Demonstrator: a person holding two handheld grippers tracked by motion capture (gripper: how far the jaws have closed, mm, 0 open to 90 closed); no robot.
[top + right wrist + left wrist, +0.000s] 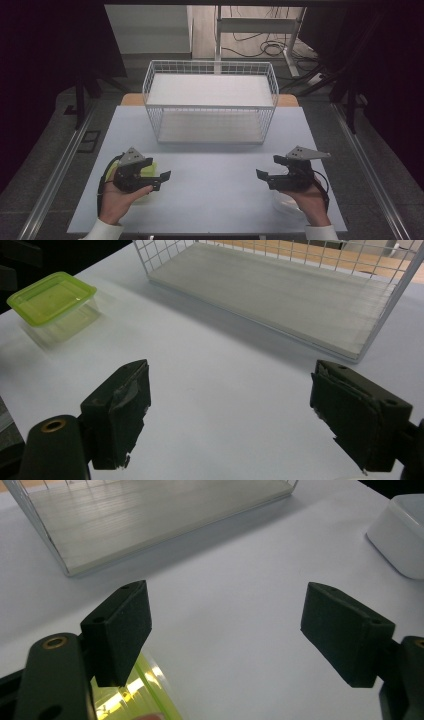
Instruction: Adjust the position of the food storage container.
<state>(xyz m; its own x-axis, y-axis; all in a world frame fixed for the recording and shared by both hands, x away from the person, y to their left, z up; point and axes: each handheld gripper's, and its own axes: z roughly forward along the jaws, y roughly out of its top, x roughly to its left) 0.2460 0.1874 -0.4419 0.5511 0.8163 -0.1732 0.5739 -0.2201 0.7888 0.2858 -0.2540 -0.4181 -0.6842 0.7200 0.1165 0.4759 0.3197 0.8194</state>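
Nothing moved yet: green box (pixel 52 296) on table by left gripper (pixel 159 181), white box (pixel 400 532) under right gripper (pixel 268 167); basket (pixel 210 102) has nothing inside. Both grippers released, jaws wide, nothing between. Hands low near front edge, jaws pointing inward. Likely remaining: grasp boxes, load basket.

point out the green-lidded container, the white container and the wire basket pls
green-lidded container (pixel 51 295), right gripper view, on the middle of its lid.
white container (pixel 400 535), left gripper view, on its top face.
wire basket (pixel 210 66), high view, on the far rim of its wire wall.
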